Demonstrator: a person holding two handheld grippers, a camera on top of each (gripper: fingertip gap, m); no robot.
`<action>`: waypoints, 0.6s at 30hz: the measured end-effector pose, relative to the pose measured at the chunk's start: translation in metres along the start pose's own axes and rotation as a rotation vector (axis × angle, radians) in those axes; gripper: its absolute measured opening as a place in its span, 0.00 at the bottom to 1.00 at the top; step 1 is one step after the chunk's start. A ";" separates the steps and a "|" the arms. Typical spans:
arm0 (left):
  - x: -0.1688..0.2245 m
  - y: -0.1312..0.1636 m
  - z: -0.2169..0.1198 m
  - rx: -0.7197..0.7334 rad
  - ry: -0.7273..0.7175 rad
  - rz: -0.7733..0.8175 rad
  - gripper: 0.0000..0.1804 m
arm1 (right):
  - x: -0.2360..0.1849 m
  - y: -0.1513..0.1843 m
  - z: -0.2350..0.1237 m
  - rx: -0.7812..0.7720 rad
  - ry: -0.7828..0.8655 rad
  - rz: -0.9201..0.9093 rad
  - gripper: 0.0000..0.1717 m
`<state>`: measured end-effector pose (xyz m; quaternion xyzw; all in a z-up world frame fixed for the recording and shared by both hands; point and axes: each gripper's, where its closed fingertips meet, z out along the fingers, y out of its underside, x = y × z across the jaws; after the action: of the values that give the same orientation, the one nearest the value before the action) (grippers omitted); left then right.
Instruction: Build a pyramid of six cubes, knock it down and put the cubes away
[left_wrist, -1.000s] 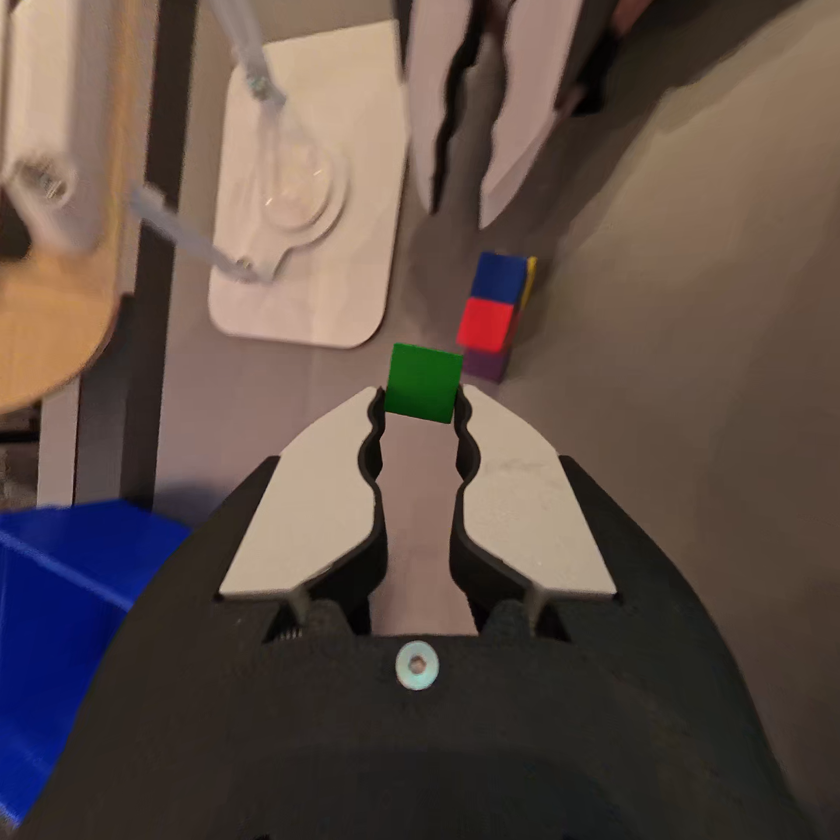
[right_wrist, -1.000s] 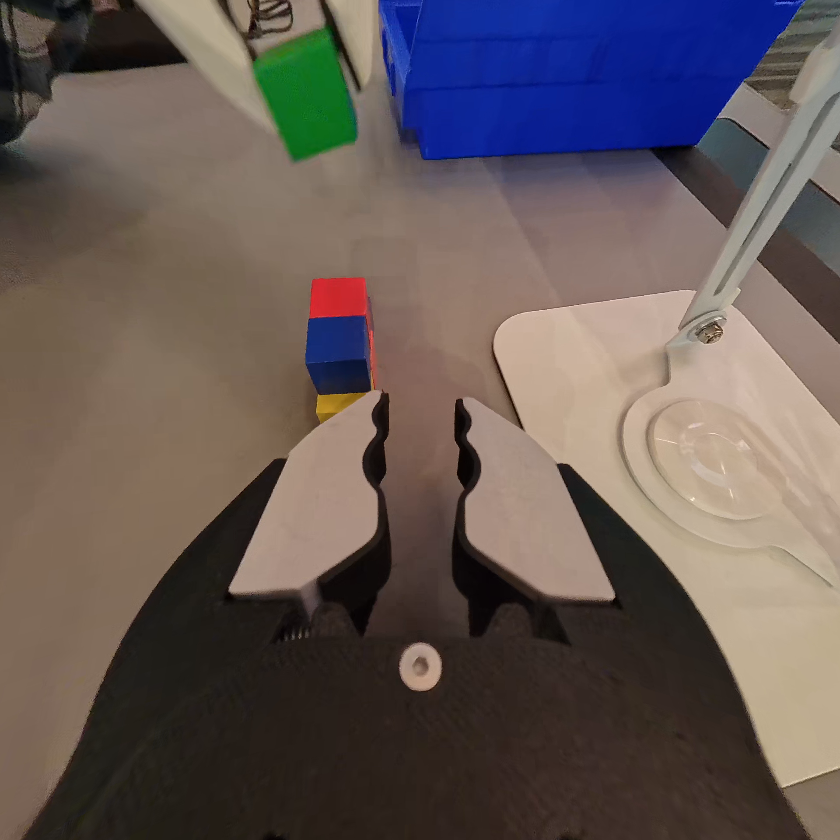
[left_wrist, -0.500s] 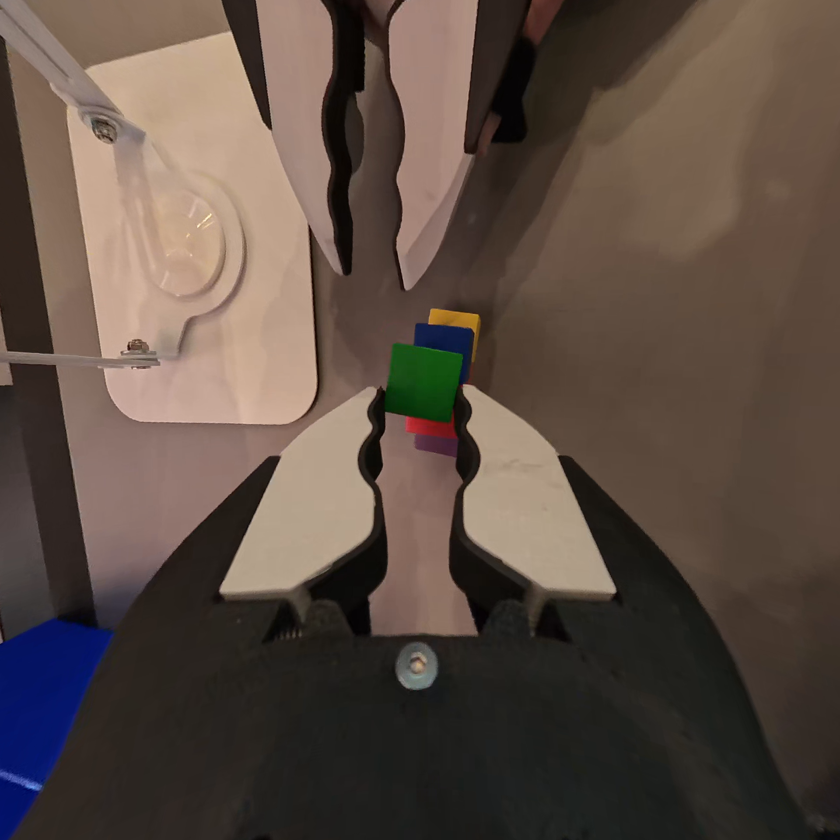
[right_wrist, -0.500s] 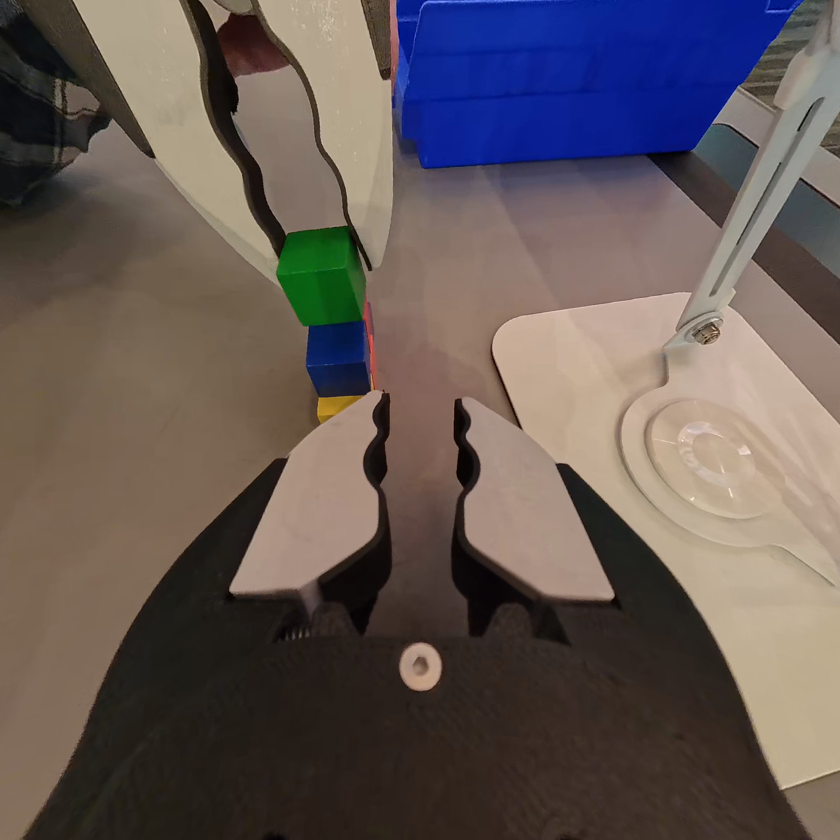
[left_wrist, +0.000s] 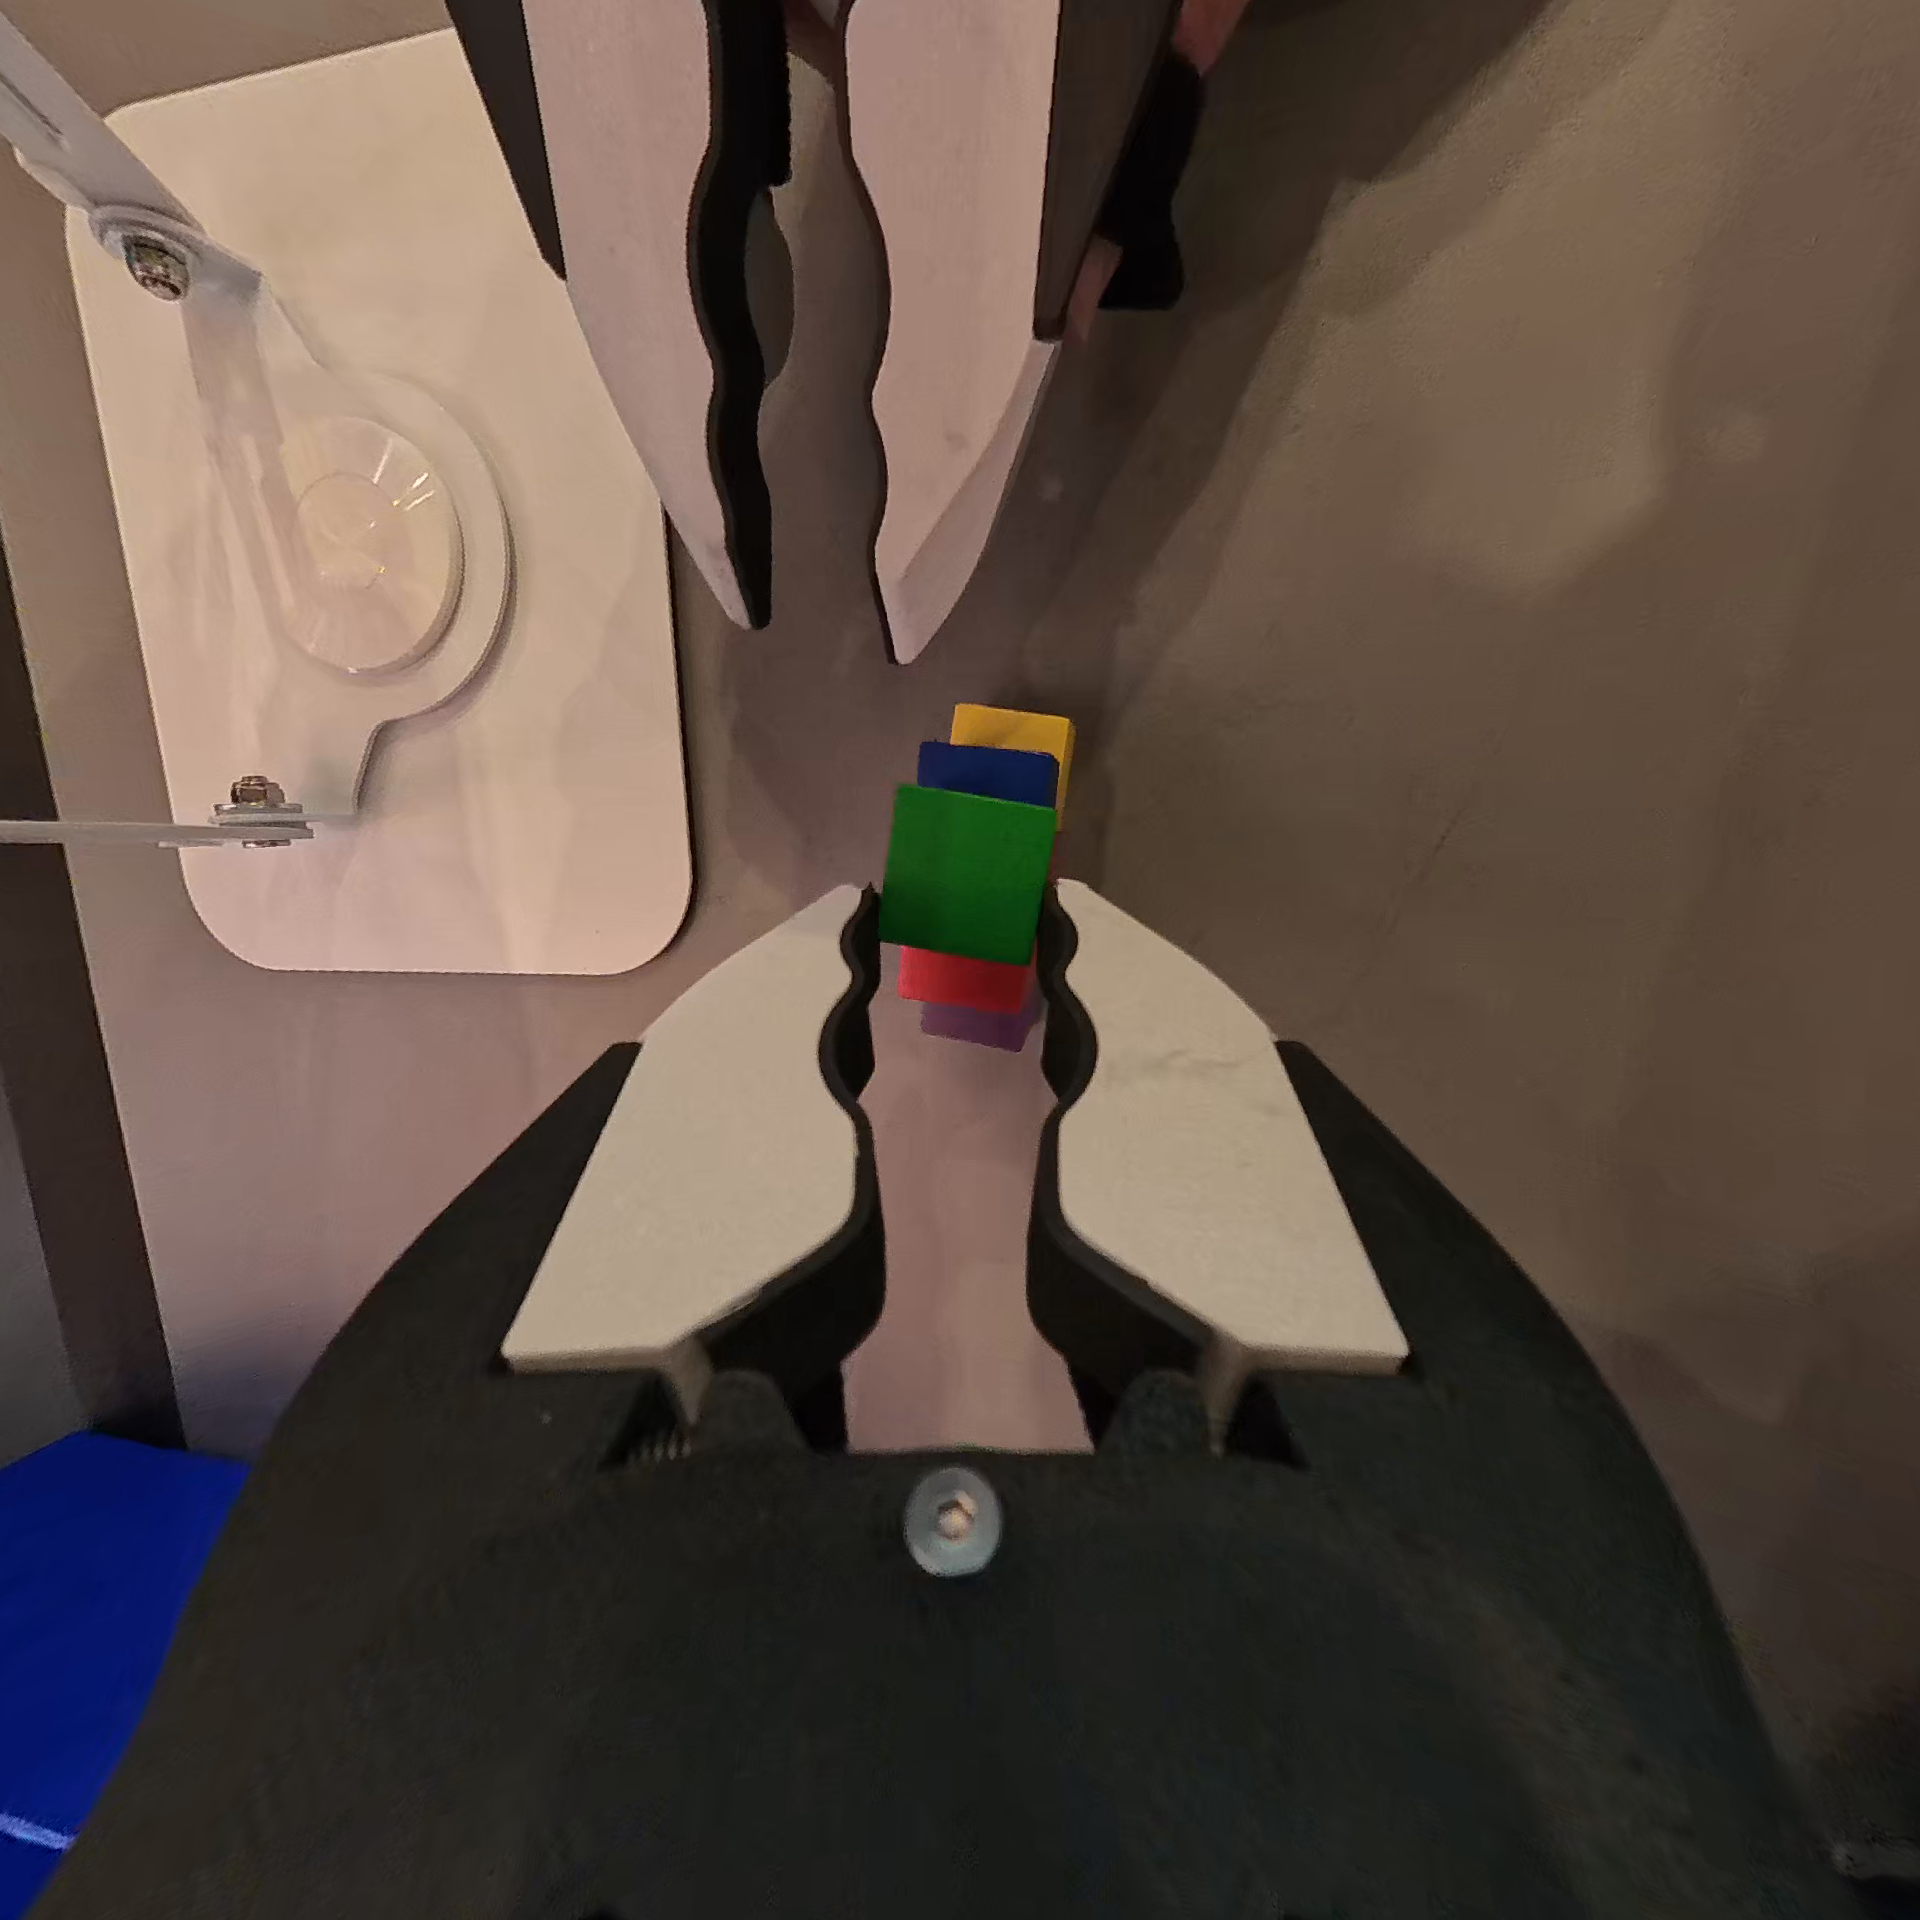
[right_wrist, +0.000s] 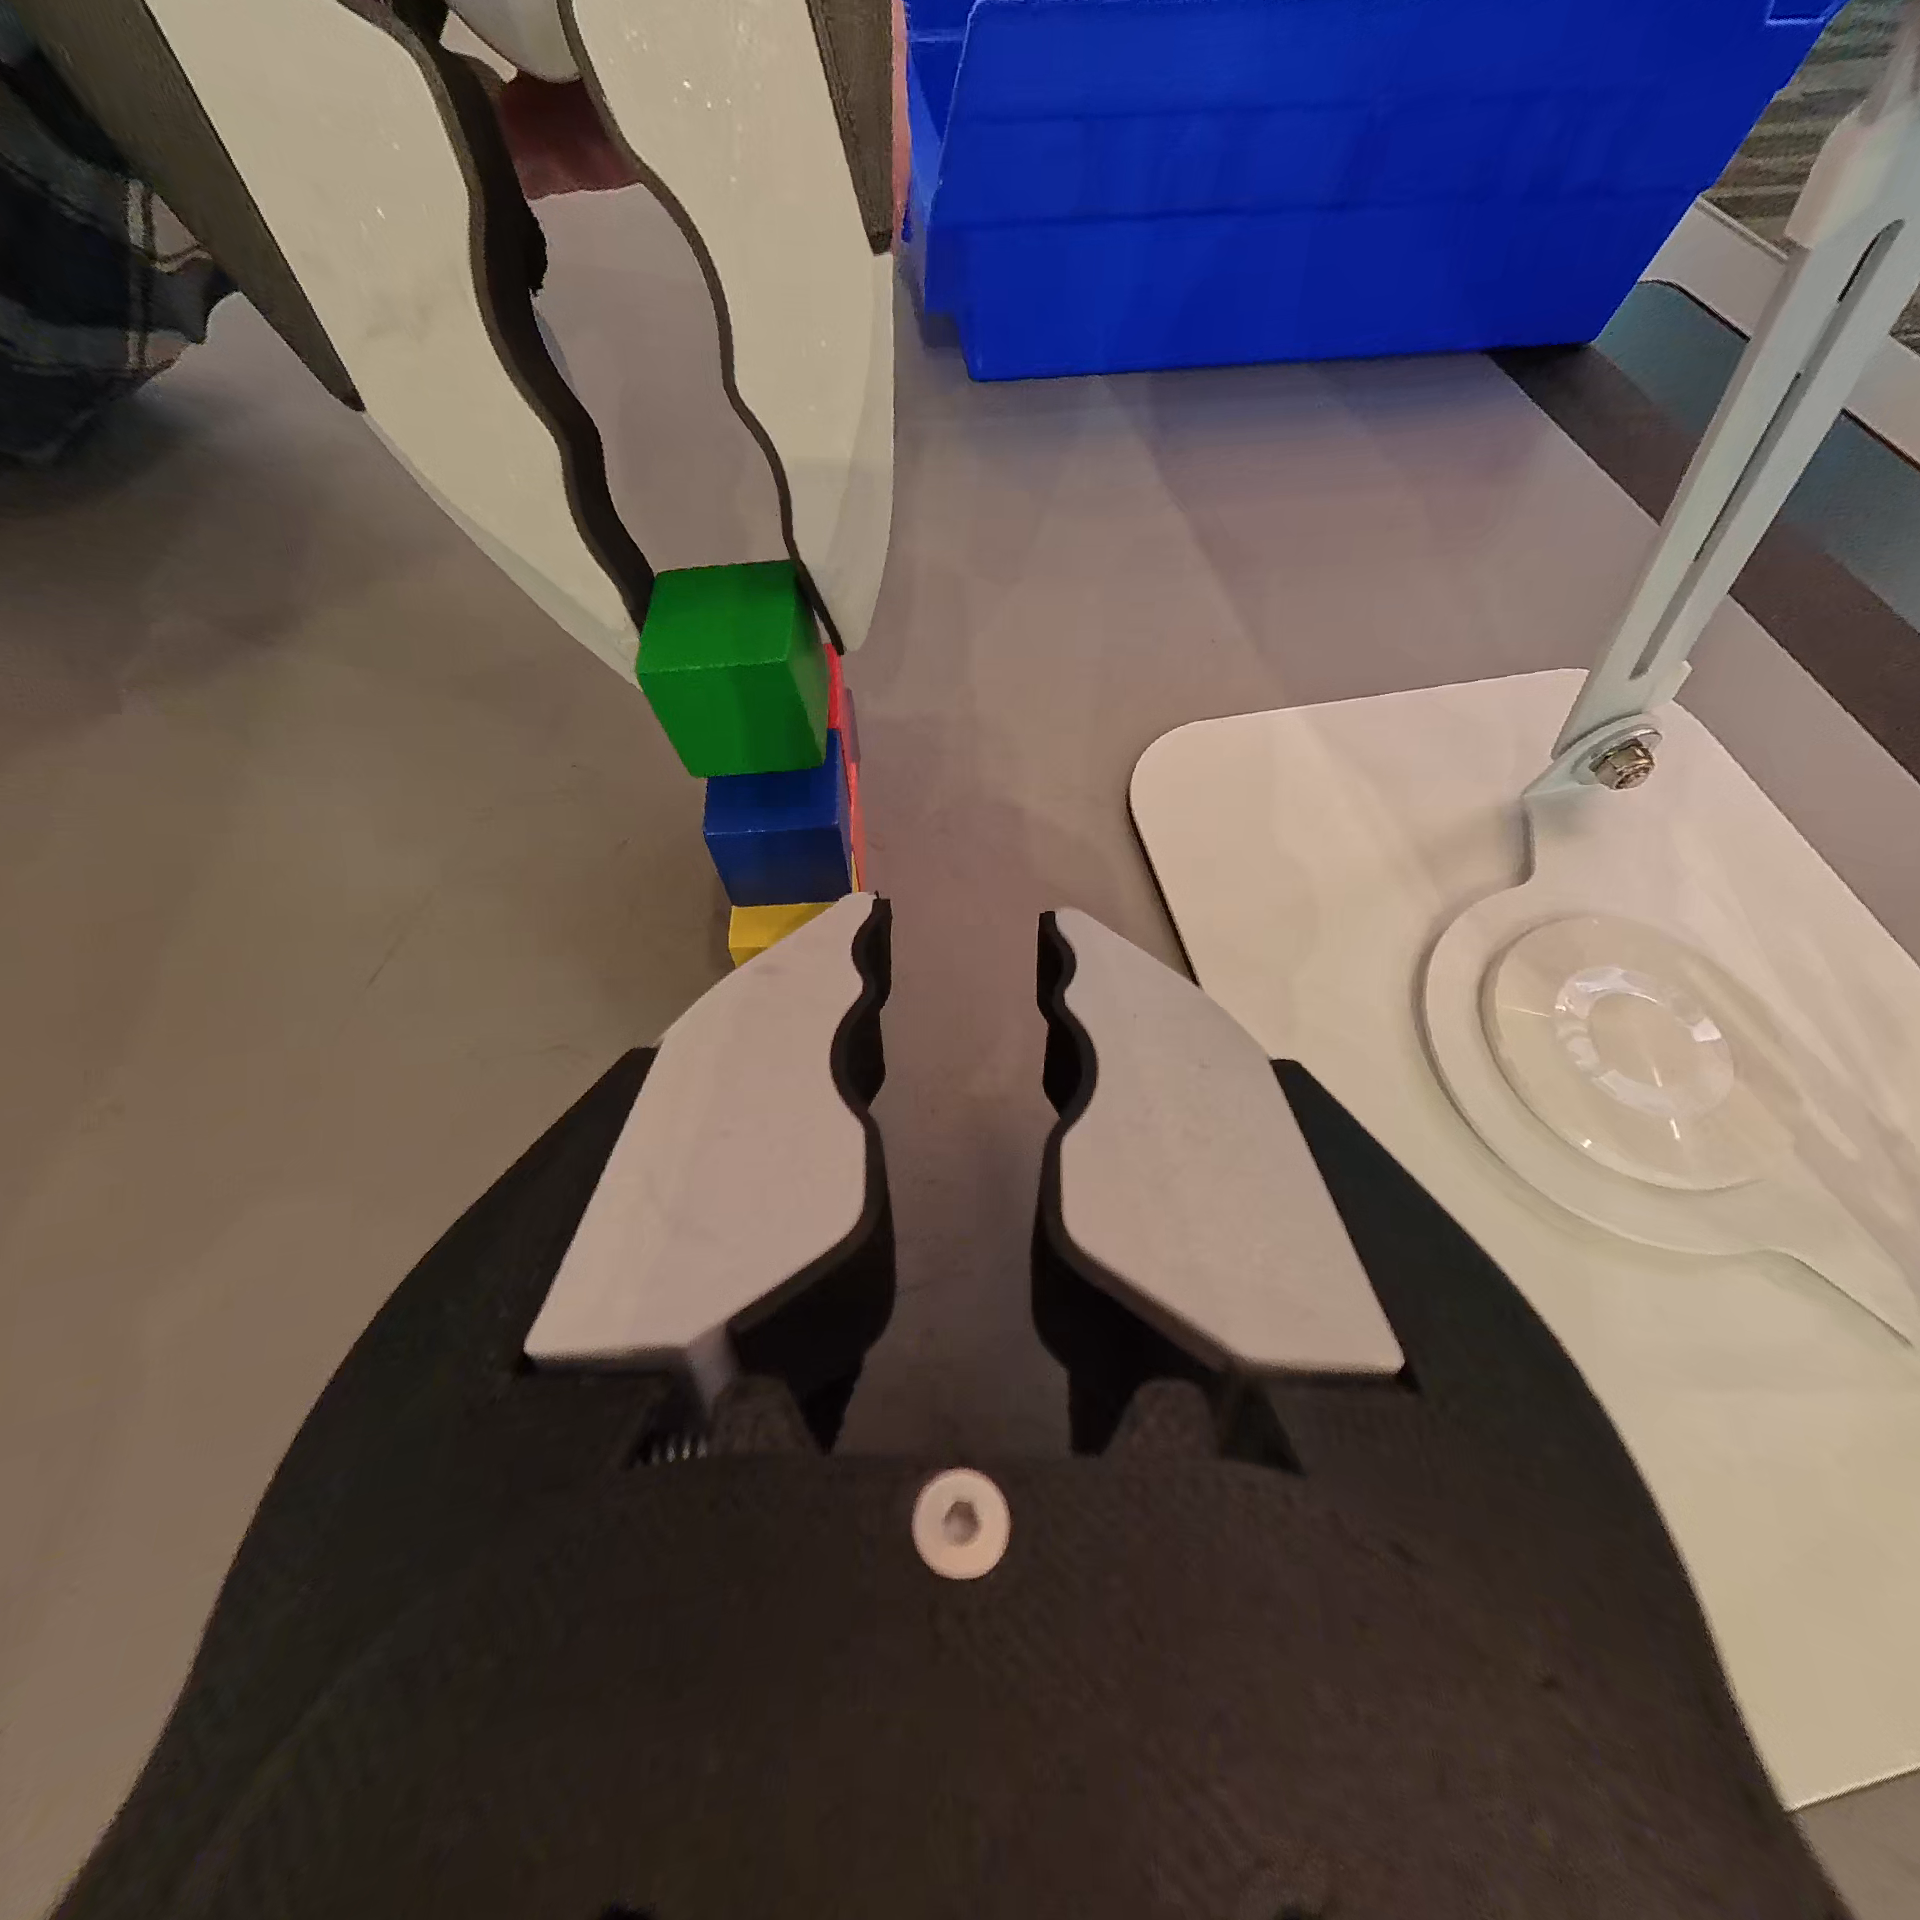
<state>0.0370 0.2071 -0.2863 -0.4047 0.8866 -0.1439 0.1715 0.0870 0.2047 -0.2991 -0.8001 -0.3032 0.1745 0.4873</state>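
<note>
- Left gripper (left_wrist: 961, 920): pinching the green cube (left_wrist: 966, 873), one pad against each side face; the right wrist view shows the same grip on that cube (right_wrist: 727, 665) at the fingertips.
- Green cube sits at the top of the cube pile, over the blue cube (right_wrist: 774, 831) and the red cube (left_wrist: 961, 977). Can't tell if it rests on them or hangs just above.
- Pile from the left wrist view: yellow cube (left_wrist: 1013, 732) at the far end, then blue, green on top, red, purple cube (left_wrist: 971, 1023) nearest the camera. All in one tight line.
- From the right wrist view: yellow cube (right_wrist: 764, 925) at table level just beside the right gripper's left fingertip, blue above it, a sliver of red behind.
- Right gripper (right_wrist: 961, 925): jaws spread, bare table between the pads, parked beside the pile, not touching it that I can see.
- Pile stands on the grey table (right_wrist: 312, 935), mid-surface, away from the edges.
- White base plate (right_wrist: 1351, 831) with a clear lens and metal bracket lies near the table's dark edge strip, to the right of the pile in the right view.
- Blue bin (right_wrist: 1299, 187) at the far side of the table beyond the pile, right view.
</note>
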 end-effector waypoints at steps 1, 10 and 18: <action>-0.001 0.000 0.001 -0.001 -0.004 -0.002 0.16 | 0.000 0.000 0.000 0.000 0.000 0.000 0.16; -0.001 0.003 0.003 -0.009 0.002 -0.004 0.16 | 0.000 0.000 0.001 -0.002 -0.003 -0.004 0.15; -0.001 0.002 0.005 0.006 0.010 -0.016 0.24 | -0.001 0.000 0.001 -0.002 -0.005 -0.006 0.15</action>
<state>0.0384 0.2084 -0.2909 -0.4107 0.8837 -0.1498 0.1672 0.0860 0.2049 -0.2992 -0.7993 -0.3069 0.1749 0.4862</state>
